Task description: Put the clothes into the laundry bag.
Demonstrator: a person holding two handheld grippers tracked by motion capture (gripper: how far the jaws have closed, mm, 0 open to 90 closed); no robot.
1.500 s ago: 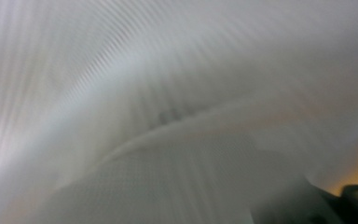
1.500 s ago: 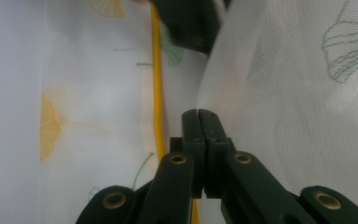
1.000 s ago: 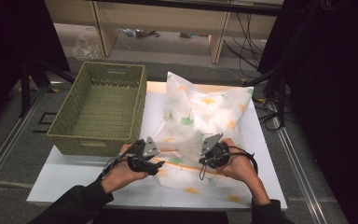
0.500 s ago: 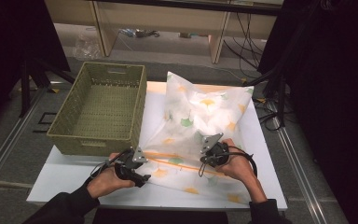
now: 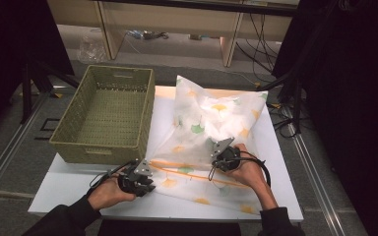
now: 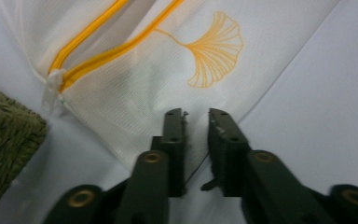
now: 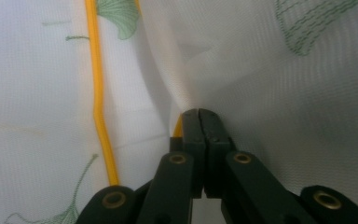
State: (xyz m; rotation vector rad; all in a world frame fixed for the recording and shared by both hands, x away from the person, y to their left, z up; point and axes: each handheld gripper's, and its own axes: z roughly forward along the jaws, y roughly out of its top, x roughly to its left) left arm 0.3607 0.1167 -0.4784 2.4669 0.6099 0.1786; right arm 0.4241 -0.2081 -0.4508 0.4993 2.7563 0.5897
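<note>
Beside the green woven basket (image 5: 106, 115), on its right, a white mesh laundry bag (image 5: 211, 128) printed with ginkgo leaves is lying on the white desk (image 5: 69, 187), its far end puffed up and its near end spreading flat toward the person. An orange zipper (image 5: 187, 169) is running across that flat end, and the white zipper pull (image 6: 51, 84) is sitting at the corner nearest the basket.

The left hand-held gripper (image 5: 137, 181) is working at that corner, just in front of the basket's near wall. Its jaws have just been closing; in the left gripper view a narrow gap is showing between them, with the hem of the bag passing through it, so it is probably pinching the fabric edge, though I cannot tell for sure that the pads are pressing. Holding the corner there would be anchoring the bag close to the zipper pull.

The right hand-held gripper (image 5: 221, 156) is resting further from the basket, on the middle of the bag. Its jaws are clenched tight on a fold of mesh (image 7: 186, 100), with a sliver of orange zipper showing just behind them. That grip seems to be keeping the fabric taut along the zipper line, so the two hands are stretching the opening between them, likely readying it to be unzipped or the bag to be lifted toward the basket.
</note>
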